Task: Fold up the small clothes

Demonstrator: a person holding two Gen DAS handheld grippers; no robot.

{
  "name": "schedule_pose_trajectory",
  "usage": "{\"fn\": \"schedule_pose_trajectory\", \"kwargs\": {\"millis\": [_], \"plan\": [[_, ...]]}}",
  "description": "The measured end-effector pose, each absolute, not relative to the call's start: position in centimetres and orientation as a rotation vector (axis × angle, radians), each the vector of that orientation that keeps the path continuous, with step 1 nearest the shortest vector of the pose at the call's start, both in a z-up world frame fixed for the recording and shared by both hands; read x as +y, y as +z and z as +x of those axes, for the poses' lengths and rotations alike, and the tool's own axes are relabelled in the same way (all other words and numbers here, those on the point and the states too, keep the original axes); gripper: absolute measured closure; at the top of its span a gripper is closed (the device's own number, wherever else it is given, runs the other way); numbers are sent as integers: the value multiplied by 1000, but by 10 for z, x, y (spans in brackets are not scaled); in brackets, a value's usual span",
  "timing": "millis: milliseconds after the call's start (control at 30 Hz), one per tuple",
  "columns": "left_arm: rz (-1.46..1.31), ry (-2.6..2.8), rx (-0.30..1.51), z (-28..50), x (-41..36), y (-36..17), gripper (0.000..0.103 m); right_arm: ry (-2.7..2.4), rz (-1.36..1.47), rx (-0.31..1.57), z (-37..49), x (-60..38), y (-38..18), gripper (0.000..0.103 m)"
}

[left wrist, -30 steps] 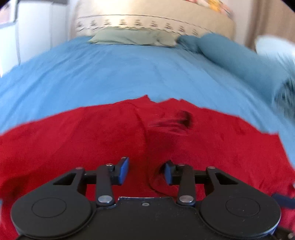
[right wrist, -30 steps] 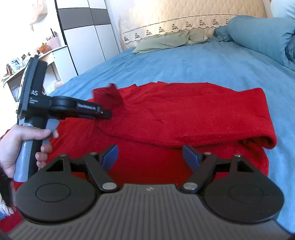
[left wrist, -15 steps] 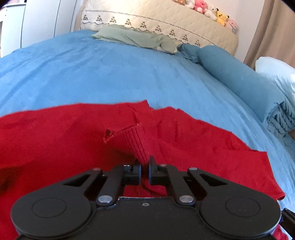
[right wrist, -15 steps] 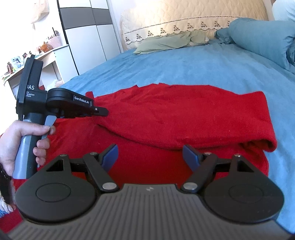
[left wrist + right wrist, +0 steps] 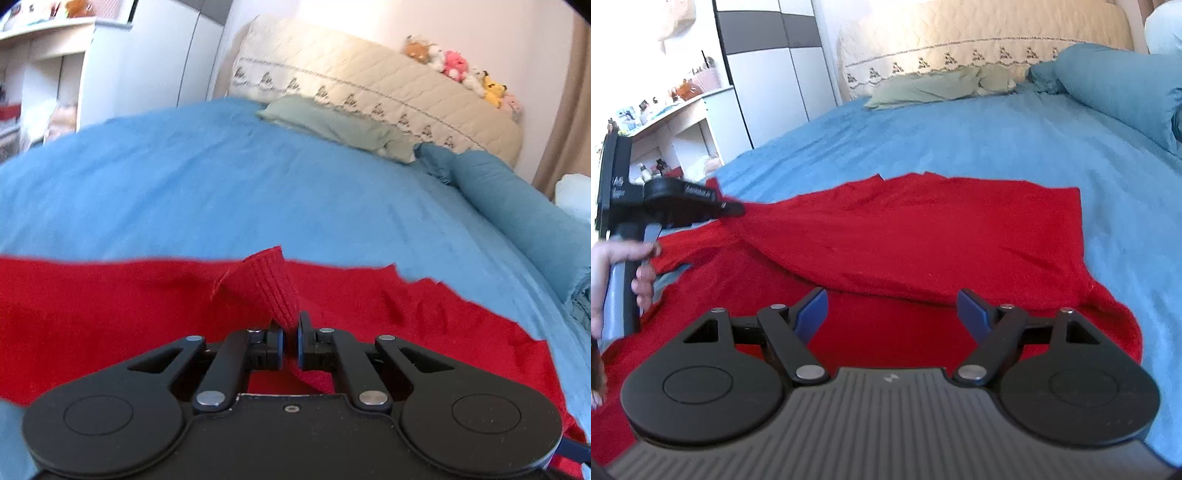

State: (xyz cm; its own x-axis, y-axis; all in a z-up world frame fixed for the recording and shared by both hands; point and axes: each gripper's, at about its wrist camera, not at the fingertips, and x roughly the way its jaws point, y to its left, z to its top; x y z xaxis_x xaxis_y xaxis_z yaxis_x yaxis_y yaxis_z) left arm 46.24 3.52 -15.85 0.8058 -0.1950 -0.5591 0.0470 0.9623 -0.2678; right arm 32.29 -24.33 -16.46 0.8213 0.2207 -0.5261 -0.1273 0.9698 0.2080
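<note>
A red knit garment (image 5: 923,236) lies spread on the blue bed, part of it folded over itself. My left gripper (image 5: 290,334) is shut on a ribbed cuff (image 5: 269,284) of the red garment and holds it lifted off the cloth. In the right wrist view the left gripper (image 5: 737,209) shows at the left edge, pulling the red fabric taut toward the left, held by a hand (image 5: 624,269). My right gripper (image 5: 892,308) hovers open over the near part of the garment, with nothing between its fingers.
The blue sheet (image 5: 221,184) stretches toward a beige headboard (image 5: 369,92). A green pillow (image 5: 332,123) lies at the bed's head. A rolled blue duvet (image 5: 1119,85) lies along the right side. White cupboards and shelves (image 5: 701,110) stand left of the bed.
My left gripper closed on the red cuff, lifted it and carried it leftward, stretching the cloth. The right gripper stayed where it was, open.
</note>
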Motion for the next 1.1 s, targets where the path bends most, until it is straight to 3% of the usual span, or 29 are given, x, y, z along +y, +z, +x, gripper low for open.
{"fn": "schedule_pose_trajectory", "kwargs": {"millis": [67,133,200,267,400,700,833,933,1100], "plan": [[-245,-140,633,459,37,-162,95,181,172,590,326,-243,-166,10],[-243,-151,622,451,38,-160,87,177,162,591,330,-244,-164,10],[-232,-152,599,441,41,-153,37,163,142,581,336,-245,-158,4],[-215,-134,563,429,46,-146,24,153,146,566,344,-250,-154,0],[-215,-186,553,423,53,-135,18,134,163,539,366,-264,-150,0],[-182,-266,754,468,34,-169,18,48,132,661,395,-279,-182,0],[-184,-259,751,466,39,-162,19,12,36,691,384,-282,-185,0],[-181,-281,669,470,35,-145,8,4,23,676,378,-281,-181,0],[-140,-284,744,509,30,-165,7,62,117,624,377,-282,-179,0]]}}
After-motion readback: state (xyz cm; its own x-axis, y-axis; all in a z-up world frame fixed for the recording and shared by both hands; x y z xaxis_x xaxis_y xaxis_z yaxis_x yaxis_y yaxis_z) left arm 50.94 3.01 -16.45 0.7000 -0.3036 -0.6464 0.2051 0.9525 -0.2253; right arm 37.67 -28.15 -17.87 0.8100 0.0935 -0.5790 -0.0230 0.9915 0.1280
